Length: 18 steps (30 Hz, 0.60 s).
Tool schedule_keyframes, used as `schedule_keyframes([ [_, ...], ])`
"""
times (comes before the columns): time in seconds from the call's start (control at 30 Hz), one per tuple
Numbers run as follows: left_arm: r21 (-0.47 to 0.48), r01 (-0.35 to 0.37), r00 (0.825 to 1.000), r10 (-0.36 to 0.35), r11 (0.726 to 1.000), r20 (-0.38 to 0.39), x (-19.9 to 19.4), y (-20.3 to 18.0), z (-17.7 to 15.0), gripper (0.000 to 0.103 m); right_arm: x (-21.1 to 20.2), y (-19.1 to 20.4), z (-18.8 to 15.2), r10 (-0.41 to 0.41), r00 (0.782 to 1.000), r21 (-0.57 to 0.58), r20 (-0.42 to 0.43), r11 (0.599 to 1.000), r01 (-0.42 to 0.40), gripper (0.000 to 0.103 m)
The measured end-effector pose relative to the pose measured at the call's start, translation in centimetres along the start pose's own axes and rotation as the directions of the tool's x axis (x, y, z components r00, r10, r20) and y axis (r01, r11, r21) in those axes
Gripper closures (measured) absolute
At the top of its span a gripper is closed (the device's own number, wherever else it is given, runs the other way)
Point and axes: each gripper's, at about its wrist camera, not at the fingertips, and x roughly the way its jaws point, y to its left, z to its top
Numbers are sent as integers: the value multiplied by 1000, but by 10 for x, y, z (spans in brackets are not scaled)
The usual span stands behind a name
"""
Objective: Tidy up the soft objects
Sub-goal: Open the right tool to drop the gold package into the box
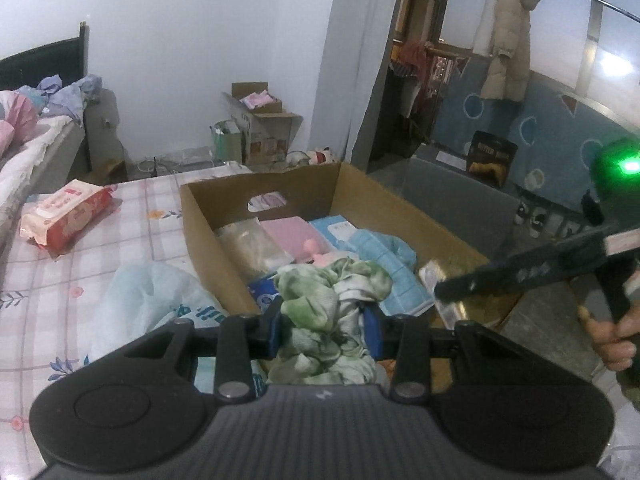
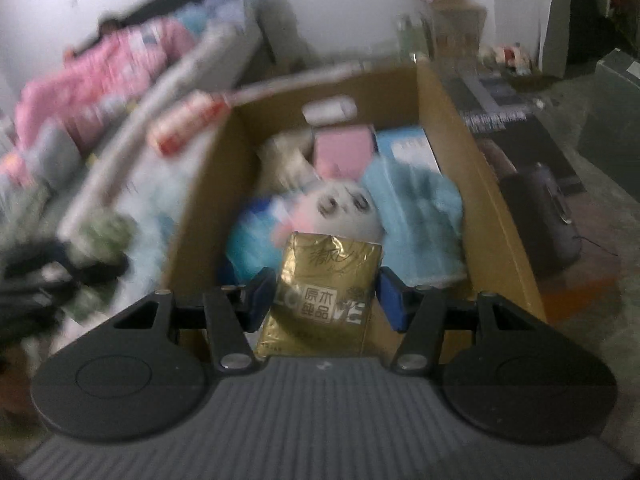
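Left wrist: your left hand-held gripper [image 1: 325,322] pinches the green cloth [image 1: 332,304], limp, light, bunch it mid-wad | right hand-held gripper [image 2: 326,296] clamps the gold tissue pack [image 2: 320,292], squashy, slick, hold its sides | over the cardboard box [image 2: 500,184].

Both wrist views above cardboard box [image 1: 208,240]

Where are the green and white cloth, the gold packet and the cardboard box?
green and white cloth [image 1: 328,312]: left wrist view, on its bunched middle.
gold packet [image 2: 324,292]: right wrist view, on its printed front.
cardboard box [image 1: 224,200]: left wrist view, on its far inner wall.
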Motion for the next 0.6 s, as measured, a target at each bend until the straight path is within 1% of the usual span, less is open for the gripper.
schedule_keyframes([
  [0.1, 10, -5, 1000, 5, 1000, -7, 6, -2, 1, 63, 24, -3, 2, -43, 996, -69, -73, 997, 37, 48],
  [0.2, 15, -6, 1000, 6, 1000, -16, 13, -4, 3, 63, 50, -5, 2, -75, 984, -137, -160, 989, 53, 48],
  [0.27, 21, -8, 1000, 8, 1000, -20, 16, -5, 4, 63, 66, -6, 2, -89, 973, -170, -215, 984, 53, 48],
  [0.37, 26, -12, 1000, 13, 1000, -26, 21, -8, 6, 63, 73, -3, 3, -65, 961, -186, -269, 982, 14, 46],
  [0.43, 27, -15, 999, 16, 1000, -34, 25, -9, 7, 63, 72, -4, 3, -47, 964, -179, -263, 984, -1, 42],
  [0.5, 29, -13, 999, 14, 999, -40, 29, -11, 8, 63, 65, -8, 3, -8, 971, -149, -239, 988, -29, 40],
  [0.6, 45, -8, 999, 11, 999, -49, 35, -17, 11, 63, 43, -21, 4, 48, 984, -65, -173, 996, -60, 39],
])
